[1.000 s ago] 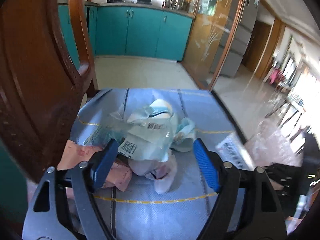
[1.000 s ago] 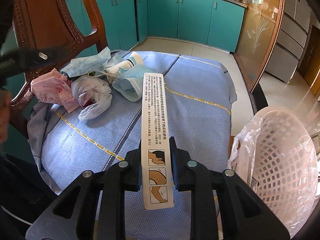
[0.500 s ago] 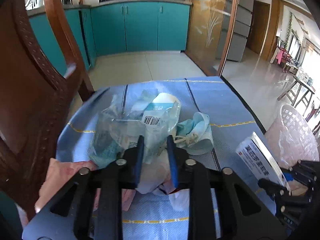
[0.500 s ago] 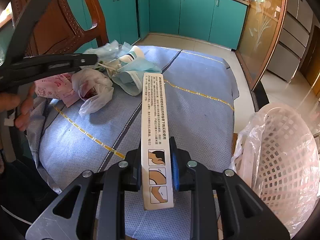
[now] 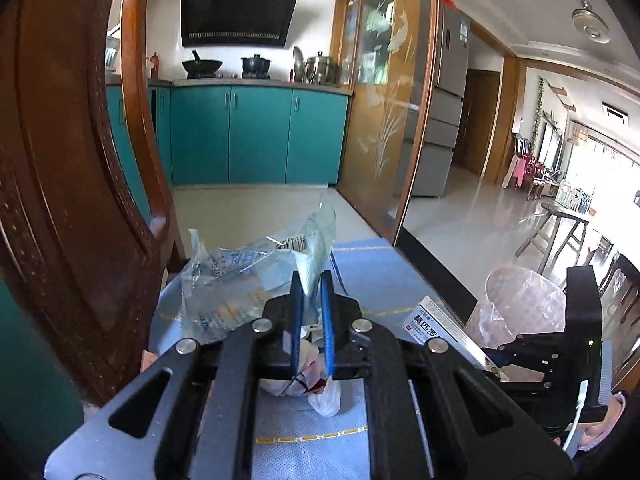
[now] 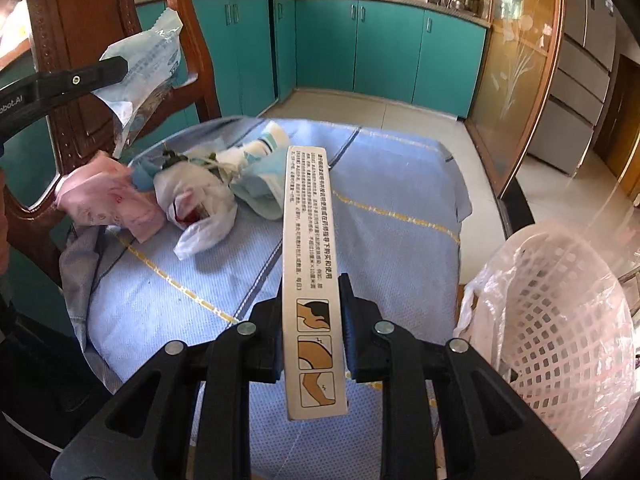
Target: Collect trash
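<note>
Clear plastic wrapper (image 5: 248, 280) pinched in the left gripper (image 5: 311, 296) and lifted clear of the blue cloth (image 6: 384, 208).

Printed with blue lettering and a barcode, too crumpled to read; jaws just closed tight onto its edge, wrapper hanging beside the carved wooden chair back (image 5: 68, 184). Long white carton (image 6: 310, 264) clamped upright-on-edge in the right gripper (image 6: 312, 320), jaws narrow around it: dense Chinese text above three small drawings of body joints, large blue characters on another face. Left on the cloth: pink wrapper (image 6: 104, 200), white bag with red inside (image 6: 200, 208), blue face mask (image 6: 260, 188). Near the cloth's right edge, white lattice basket (image 6: 560, 320) lined with clear plastic. "obot.AI" legible on the left gripper's arm.
</note>
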Tool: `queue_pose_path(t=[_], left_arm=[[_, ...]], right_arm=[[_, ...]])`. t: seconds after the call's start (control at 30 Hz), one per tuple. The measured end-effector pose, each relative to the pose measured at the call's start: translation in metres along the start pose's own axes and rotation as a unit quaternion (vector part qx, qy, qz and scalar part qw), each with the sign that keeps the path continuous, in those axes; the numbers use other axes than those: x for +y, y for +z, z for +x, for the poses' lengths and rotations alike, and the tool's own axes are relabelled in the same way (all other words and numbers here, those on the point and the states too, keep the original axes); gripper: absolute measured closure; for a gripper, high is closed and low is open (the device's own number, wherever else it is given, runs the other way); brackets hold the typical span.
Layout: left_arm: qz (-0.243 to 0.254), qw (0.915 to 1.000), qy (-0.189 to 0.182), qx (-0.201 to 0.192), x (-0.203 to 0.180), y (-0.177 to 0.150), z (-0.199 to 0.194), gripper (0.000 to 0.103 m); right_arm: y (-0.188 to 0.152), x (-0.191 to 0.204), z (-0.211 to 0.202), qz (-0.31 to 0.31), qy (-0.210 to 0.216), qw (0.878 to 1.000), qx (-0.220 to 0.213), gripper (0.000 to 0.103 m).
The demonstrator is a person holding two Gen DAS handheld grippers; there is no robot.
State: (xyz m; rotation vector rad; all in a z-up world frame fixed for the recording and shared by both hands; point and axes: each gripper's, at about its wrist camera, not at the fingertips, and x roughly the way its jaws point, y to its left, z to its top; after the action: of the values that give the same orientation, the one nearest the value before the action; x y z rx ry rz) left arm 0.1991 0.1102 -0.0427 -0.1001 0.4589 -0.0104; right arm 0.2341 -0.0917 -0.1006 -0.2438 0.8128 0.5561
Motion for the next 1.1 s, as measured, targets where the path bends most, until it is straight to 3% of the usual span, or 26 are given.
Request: queue_pose_path(t=[0.13,0.43,0.77,1.1], left_arm=[[-0.003,0.9997,-0.014,-0.017,-0.001,-0.001,-0.004,0.093],[-0.009,0.9938,-0.088,-0.067,-0.007,0.003,-0.019,0.093],[-0.002,0.9964,-0.073,-0.043,-0.018,0.000,-0.011,0.093],[-0.003,0.9954,-0.082,-0.050,-0.015,0.002,-0.014,0.093]], right_arm=[[0.000,0.001,-0.003,0.001,-0.001,1.000,-0.008,0.080],[-0.001,0.006,0.005,-0.001,-0.003,1.000,-0.003,0.080],[-0.003,0.005,0.001,0.000,-0.013,1.000,-0.012,0.080],[-0.004,0.002,-0.009,0.010,-0.016,0.999,-0.030,0.080]])
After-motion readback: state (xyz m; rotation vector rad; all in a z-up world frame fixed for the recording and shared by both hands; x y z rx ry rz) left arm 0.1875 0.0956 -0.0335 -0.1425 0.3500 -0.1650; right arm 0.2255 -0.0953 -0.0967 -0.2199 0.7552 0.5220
